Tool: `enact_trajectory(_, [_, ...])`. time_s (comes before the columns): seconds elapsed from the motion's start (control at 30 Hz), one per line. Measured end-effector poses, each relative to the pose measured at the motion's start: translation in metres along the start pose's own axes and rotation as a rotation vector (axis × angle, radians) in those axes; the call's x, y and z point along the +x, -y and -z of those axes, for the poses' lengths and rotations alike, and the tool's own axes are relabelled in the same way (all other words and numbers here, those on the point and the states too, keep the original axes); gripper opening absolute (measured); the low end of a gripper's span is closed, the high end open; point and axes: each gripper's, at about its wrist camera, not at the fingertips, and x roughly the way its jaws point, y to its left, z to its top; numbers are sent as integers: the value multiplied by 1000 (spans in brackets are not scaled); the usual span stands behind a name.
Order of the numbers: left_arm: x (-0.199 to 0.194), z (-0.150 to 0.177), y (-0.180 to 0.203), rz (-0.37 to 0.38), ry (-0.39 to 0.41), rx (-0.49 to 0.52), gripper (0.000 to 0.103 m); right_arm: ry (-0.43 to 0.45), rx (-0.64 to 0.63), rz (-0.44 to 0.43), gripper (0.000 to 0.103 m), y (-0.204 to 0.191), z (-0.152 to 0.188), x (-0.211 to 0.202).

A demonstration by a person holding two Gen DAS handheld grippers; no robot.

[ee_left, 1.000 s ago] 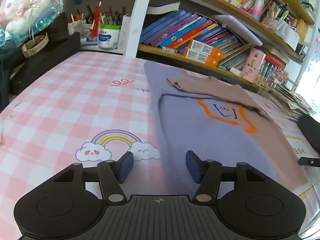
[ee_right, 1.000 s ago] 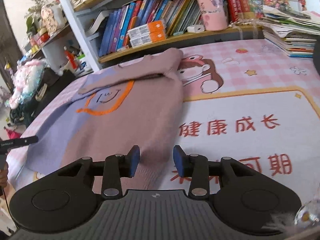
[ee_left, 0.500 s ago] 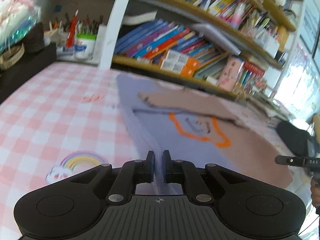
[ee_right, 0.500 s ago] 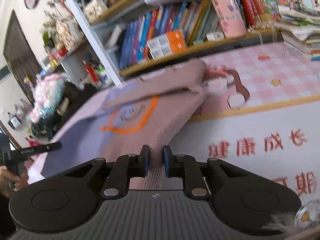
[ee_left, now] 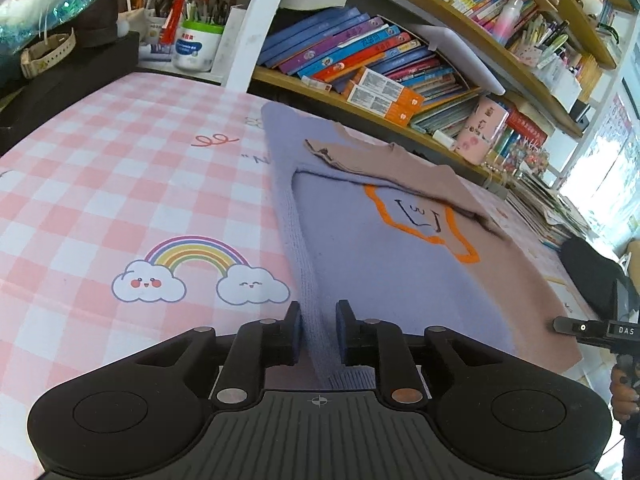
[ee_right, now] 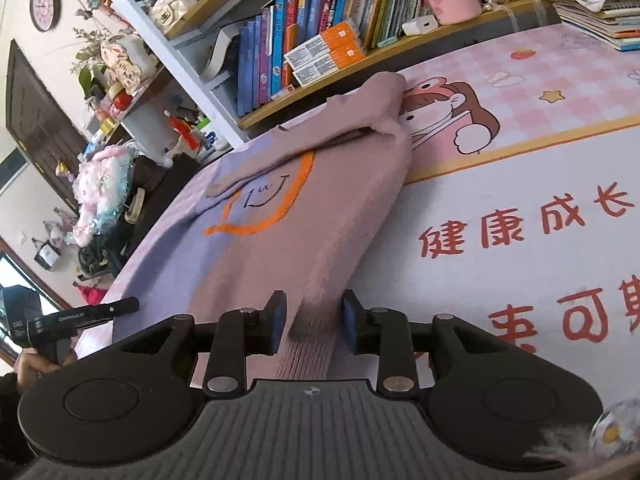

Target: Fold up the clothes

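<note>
Down at the near hem of the sweater, both grippers have just let go a bit: half a second back each one was pinched tight on a ridge of knit, and now the jaws of the left gripper and the right gripper are opening again, with the fabric still standing up between the pads but a visible gap on either side, so I'd call both released, not clamped. A second ago they were spread wide over flat cloth, so it went open, pinch, ease off. My guess is that's either a re-grip or they've dropped the hem where they wanted it; the hem isn't folded up toward the collar yet, so the main fold looks undone. The sweater itself lies flat on the desk mat, lilac half toward the left gripper, dusty pink half toward the right, orange star face in the middle, and a pink sleeve already laid across the chest. Mat is pink-and-white check with a rainbow and clouds on one side and big red characters on the other. Behind it are packed bookshelves, a pen pot and a wall clock.
</note>
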Motion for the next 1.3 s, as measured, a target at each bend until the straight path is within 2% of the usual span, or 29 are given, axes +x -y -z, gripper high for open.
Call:
enact_trajectory(0.1, [-1,0,-2,0,1,-5,19,-1,0,-2,29,0,0,0])
enact_trajectory(0.23, [-6,5,-2,8,13,-17,28,5,7,-8,29,3,2,-2])
enact_trajectory(0.5, [-3,2,-7,52,14,-58,30,8,23,-23,28,7,1,-1])
enact_trajectory(0.6, [5,-2,-6,69,6,-65,26,10,30,-3,19,6,-1,2])
enact_trajectory(0.67, [9,-4,-1,63,11,-52,9,18,37,-4,14,5,-2,2])
enact_trajectory(0.7, [9,-6,1,76,22,-52,6,37,54,-39,13,5,-3,0])
enact_trajectory(0.83, [5,-12,9,158,75,-59,7,109,112,-153,13,7,-10,-12])
enact_trajectory(0.9, [6,-11,5,150,51,-65,7,85,87,-117,13,6,-13,-12])
enact_trajectory(0.97, [8,-10,0,139,22,-76,7,31,49,-36,13,5,-12,-8])
enact_trajectory(1.03, [9,-7,-8,132,-7,-105,9,6,39,-11,14,7,-8,-5])
enact_trajectory(1.17, [10,-1,-18,157,-45,-152,12,-7,50,-20,20,11,-2,-1])
enact_trajectory(1.3, [13,3,-24,186,-42,-189,12,-6,71,-50,20,11,4,1])
